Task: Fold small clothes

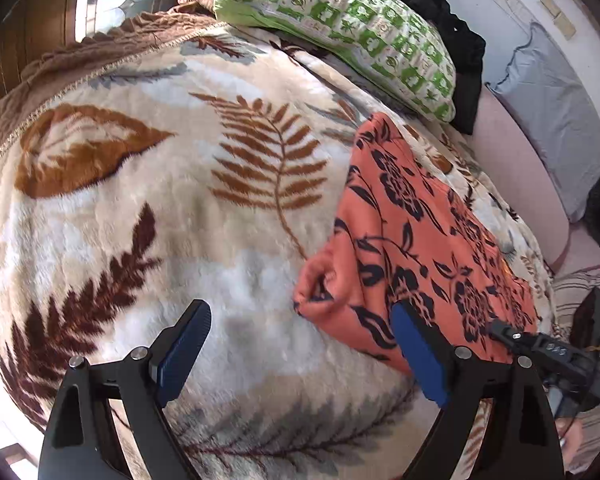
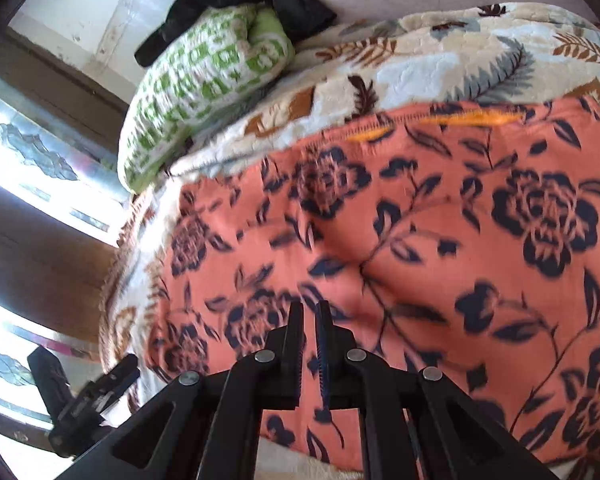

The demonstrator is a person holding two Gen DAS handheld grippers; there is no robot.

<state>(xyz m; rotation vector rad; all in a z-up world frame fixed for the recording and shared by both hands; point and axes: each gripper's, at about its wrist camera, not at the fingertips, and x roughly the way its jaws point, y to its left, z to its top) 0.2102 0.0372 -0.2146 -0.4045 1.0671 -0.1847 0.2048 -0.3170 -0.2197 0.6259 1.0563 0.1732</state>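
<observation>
On the leaf-print fleece blanket (image 1: 148, 216), toward its right side in my left wrist view: one orange garment with dark floral print (image 1: 412, 232), lying flat. Its long axis runs from the near edge of the bed away toward the green-and-white patterned pillow (image 1: 340, 28); the near left corner is rumpled into a small fold.

My left gripper (image 1: 300, 344): fingers spread wide, nothing between them, right blue pad (image 1: 418, 354) over the garment's near edge, left pad over bare blanket.

My right gripper (image 2: 310, 328): fingers nearly together with a thin gap, poised over the garment's near portion (image 2: 400, 240); I cannot tell whether any cloth is pinched.

Behind the pillow: a black cloth bundle (image 1: 440, 12). Far right, on a pink mattress (image 1: 516, 176): a grey pillow (image 1: 556, 120). A yellow-orange trim strip shows at the garment's far edge in my right wrist view.
</observation>
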